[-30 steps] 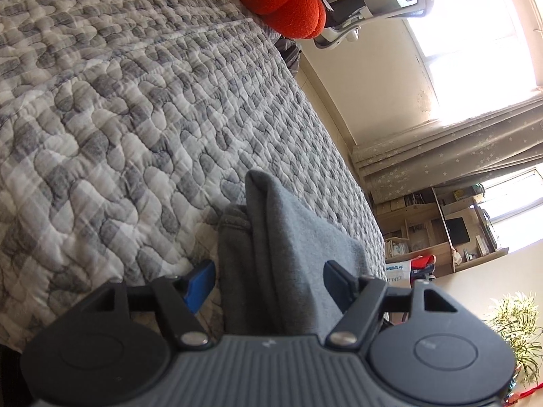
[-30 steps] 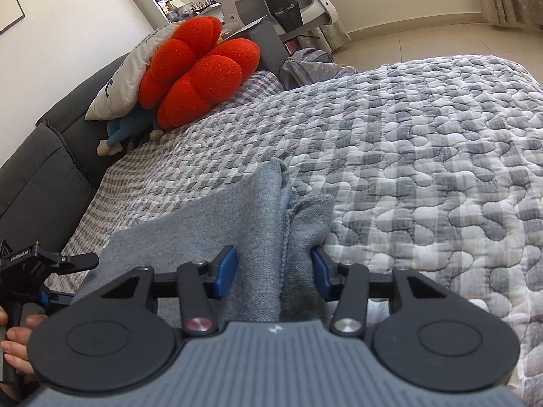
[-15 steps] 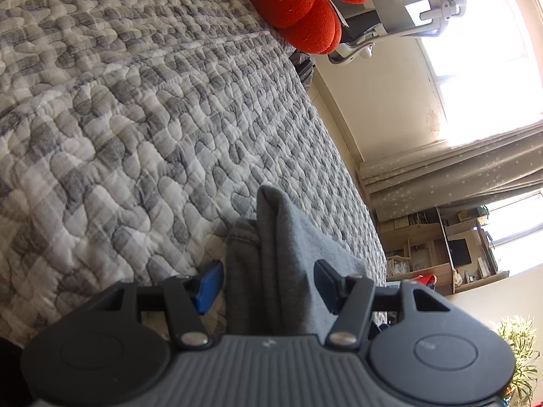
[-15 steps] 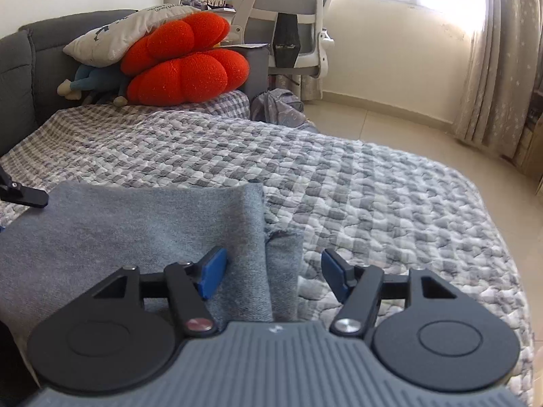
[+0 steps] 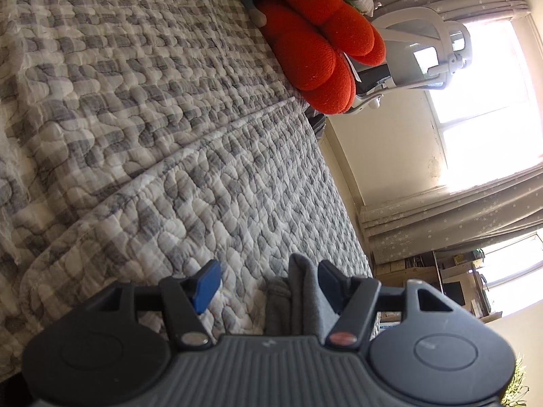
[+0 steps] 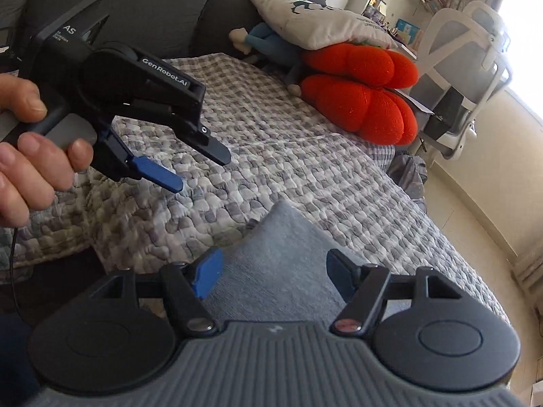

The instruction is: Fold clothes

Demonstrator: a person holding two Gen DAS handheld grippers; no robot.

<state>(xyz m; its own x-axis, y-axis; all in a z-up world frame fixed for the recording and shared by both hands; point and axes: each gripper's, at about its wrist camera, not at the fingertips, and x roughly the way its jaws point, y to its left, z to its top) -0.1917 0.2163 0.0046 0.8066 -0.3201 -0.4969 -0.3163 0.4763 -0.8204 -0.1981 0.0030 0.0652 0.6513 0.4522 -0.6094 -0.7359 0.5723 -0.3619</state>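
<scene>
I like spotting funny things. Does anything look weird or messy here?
Not much. The grey garment lies folded on the quilt, one cuff peeking out beside it. Both claws are open.

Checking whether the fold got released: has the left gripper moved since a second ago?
Yes. The left gripper has opened and lifted clear of the grey garment; in its own view the red cushion looms larger, and less garment shows.

Grey garment (image 6: 281, 257), grey-checked quilt (image 6: 305, 169)
</scene>
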